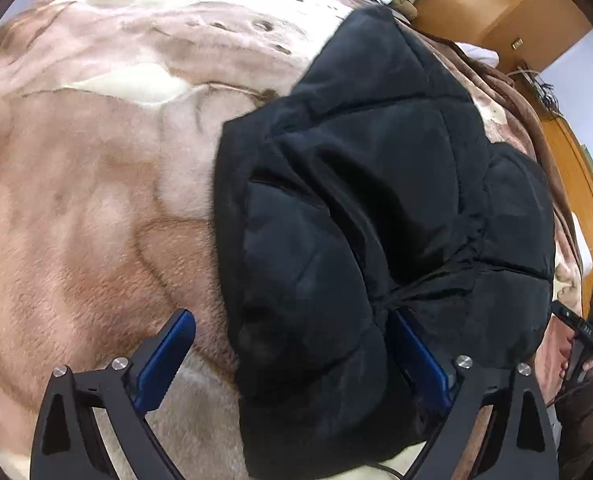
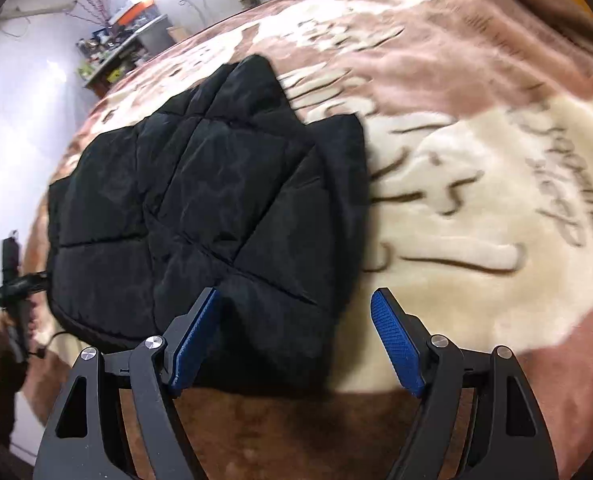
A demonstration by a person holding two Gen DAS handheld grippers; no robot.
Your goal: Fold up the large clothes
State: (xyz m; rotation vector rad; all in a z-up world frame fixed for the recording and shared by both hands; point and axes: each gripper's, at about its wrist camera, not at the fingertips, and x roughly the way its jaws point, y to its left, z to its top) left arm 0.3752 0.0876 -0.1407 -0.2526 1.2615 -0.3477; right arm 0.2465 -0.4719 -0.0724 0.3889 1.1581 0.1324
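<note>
A black quilted puffer jacket (image 1: 376,208) lies folded in a bundle on a pink and cream plush blanket (image 1: 96,200). My left gripper (image 1: 292,328) is open, its blue pads wide apart, with the near corner of the jacket lying between them. In the right wrist view the jacket (image 2: 200,200) lies left of centre. My right gripper (image 2: 296,320) is open over the jacket's near right corner; the left pad (image 2: 196,344) is over the fabric, the right pad (image 2: 396,344) over the blanket (image 2: 476,200).
A wooden wardrobe (image 1: 496,4) and wooden bed frame (image 1: 588,200) stand to the right. The other hand-held gripper shows at the right edge (image 1: 588,332) and at the left edge (image 2: 14,280). A cluttered shelf (image 2: 124,44) stands by the far wall.
</note>
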